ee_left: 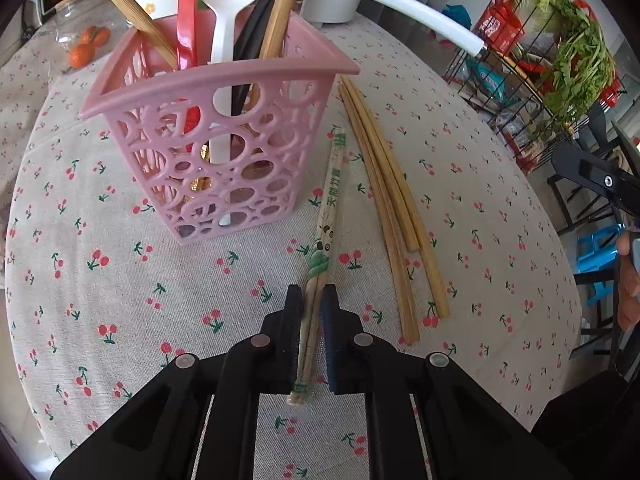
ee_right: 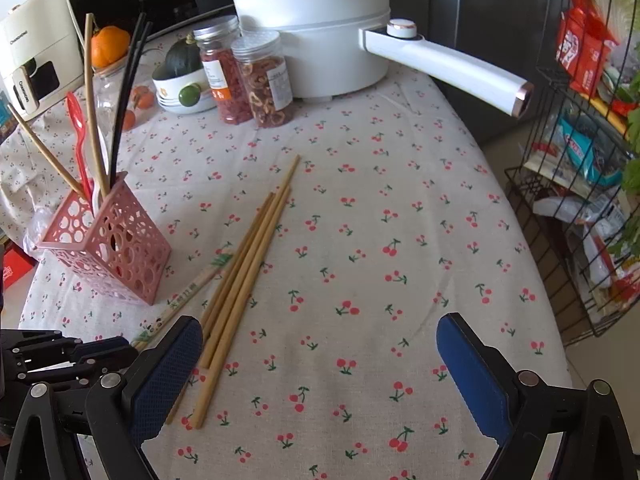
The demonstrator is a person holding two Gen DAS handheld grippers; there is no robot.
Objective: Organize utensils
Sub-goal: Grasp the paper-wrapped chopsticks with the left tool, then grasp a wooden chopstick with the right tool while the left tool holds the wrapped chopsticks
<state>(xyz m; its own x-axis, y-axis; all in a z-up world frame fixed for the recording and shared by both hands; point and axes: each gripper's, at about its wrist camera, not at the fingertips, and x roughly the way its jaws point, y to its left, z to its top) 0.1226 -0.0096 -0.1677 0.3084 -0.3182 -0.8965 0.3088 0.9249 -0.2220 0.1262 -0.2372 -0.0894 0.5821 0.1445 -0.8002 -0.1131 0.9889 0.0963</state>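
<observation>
The left gripper (ee_left: 311, 304) is sitting low over the tablecloth (ee_left: 480, 208), its two pads pinched narrow on the near end of the wrapped chopsticks (ee_left: 326, 216), which are lying in a paper sleeve printed with green characters and pointing away toward the basket (ee_left: 216, 148). The butt of the pair is sticking out behind the pads, toward the camera. Just to the right of the sleeve, the bare chopsticks (ee_left: 394, 216), several plain wooden sticks, are lying loose on the cloth in a rough bundle, apart from the gripper. The right gripper (ee_right: 320, 344) is hanging with its blue pads spread wide and gripping nothing, the cherry-print cloth showing between them; its left pad is overlapping the near ends of the bare chopsticks (ee_right: 244, 272) in the right wrist view, though whether it is touching them cannot be told. Farther on, the pink basket is standing upright beside the far tip of the wrapped pair, already holding a white spoon (ee_left: 224, 12), a red spoon (ee_left: 187, 16), dark chopsticks (ee_left: 256, 24) and wooden ones. Beyond it, two jars (ee_right: 244, 76) are standing side by side near a white pot (ee_right: 320, 28), whose long handle is reaching out over the table's right edge, with a wire rack (ee_right: 580, 184) of groceries beside the table.
</observation>
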